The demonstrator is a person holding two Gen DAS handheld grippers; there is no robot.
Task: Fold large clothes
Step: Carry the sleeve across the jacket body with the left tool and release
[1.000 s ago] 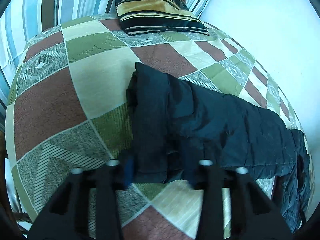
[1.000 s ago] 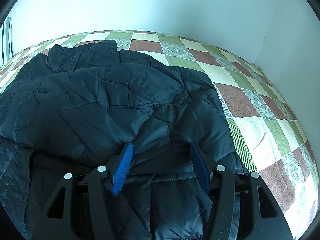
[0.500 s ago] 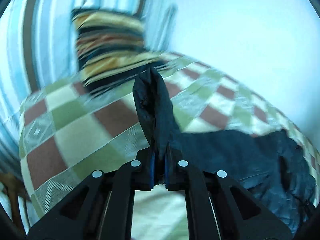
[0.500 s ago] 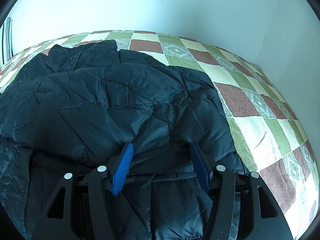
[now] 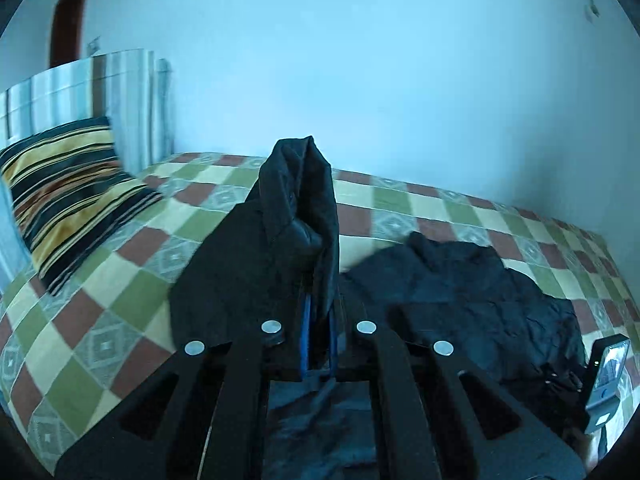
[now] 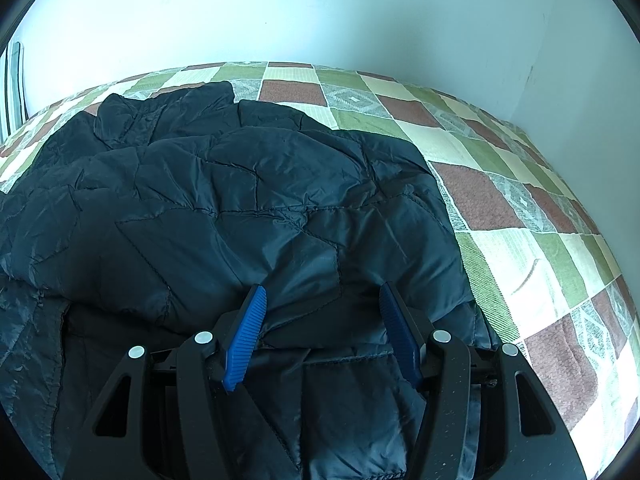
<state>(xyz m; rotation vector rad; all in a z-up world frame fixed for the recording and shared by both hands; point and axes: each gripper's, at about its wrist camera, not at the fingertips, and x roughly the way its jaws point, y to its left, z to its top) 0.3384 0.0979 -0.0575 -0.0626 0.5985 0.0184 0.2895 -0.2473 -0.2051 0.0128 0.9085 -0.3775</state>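
**Jacket end lifted for the fold**

The black quilted jacket lies across the checked bedspread, but one end now stands bunched ahead of your left gripper, whose blue pads are pressed together on the cloth; a second ago they were spread over it. Your right gripper still rests spread on the other end, anchoring it. The fold looks begun. A striped pillow sits far left.

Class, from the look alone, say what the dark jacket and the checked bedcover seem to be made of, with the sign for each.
Jacket: probably thin synthetic shell, nylon or polyester, padded; slight sheen, fine crinkles and stitched quilt lines show. Bedcover: probably woven cotton-like cloth, matte; the coloured squares show ribbed woven texture, no shine.
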